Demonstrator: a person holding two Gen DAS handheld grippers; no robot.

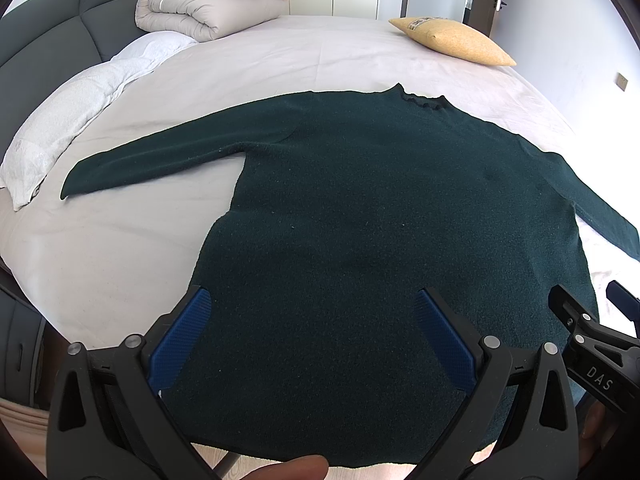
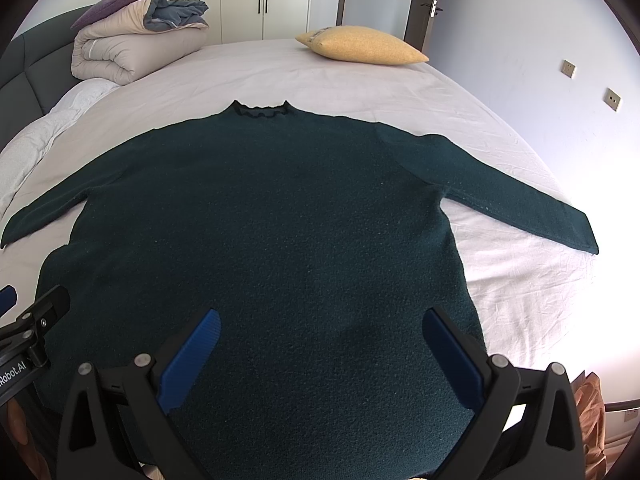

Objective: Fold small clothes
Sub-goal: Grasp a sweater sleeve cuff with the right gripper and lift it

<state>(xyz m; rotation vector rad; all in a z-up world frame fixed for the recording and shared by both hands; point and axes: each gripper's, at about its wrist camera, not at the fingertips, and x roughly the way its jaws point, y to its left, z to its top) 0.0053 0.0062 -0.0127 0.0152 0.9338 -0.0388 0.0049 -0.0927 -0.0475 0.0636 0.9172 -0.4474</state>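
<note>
The dark green sweater lies flat on the bed, sleeves spread, hem nearest. Left gripper and right gripper hover above the hem, fingers spread apart, grasping nothing.

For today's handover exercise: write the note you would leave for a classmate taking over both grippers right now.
Left gripper: open, empty, over the sweater's hem.
Right gripper: open, empty, beside it over the same hem.
Sweater: flat on the bed, collar far, both sleeves spread out.
Done: laid out only; no fold yet.
Left: fold sleeves in, then the body.
</note>
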